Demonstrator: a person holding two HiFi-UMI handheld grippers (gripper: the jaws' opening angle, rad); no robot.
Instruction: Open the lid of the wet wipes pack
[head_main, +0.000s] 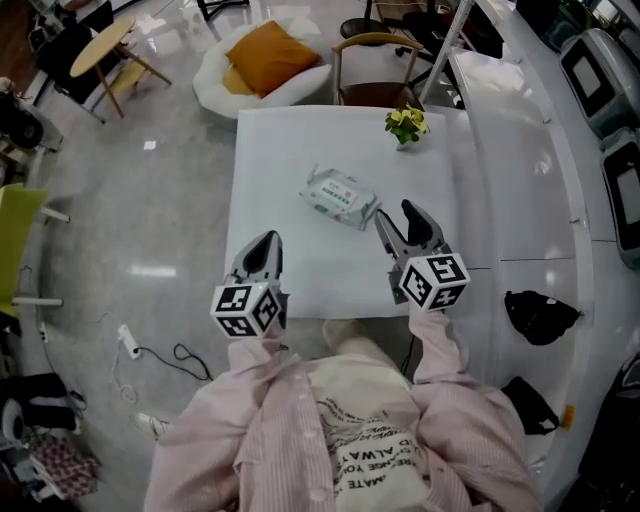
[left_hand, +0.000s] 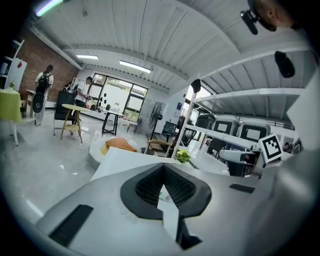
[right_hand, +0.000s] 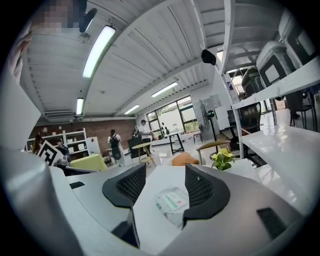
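The wet wipes pack (head_main: 342, 196) is a white soft pack with a green label, lying flat near the middle of the white table (head_main: 280, 150). Its lid looks closed. My right gripper (head_main: 397, 214) hovers just right of the pack and nearer to me, open. In the right gripper view the pack (right_hand: 172, 200) shows between the spread jaws of that gripper (right_hand: 165, 172), untouched. My left gripper (head_main: 270, 242) stands at the table's near left, well short of the pack. Its jaws meet at the tips, as the left gripper view shows (left_hand: 162, 172), and hold nothing.
A small pot of yellow-green flowers (head_main: 406, 123) stands at the table's far right corner. A wooden chair (head_main: 375, 60) and a white beanbag with an orange cushion (head_main: 265, 55) lie beyond the table. A white counter (head_main: 520, 150) runs along the right.
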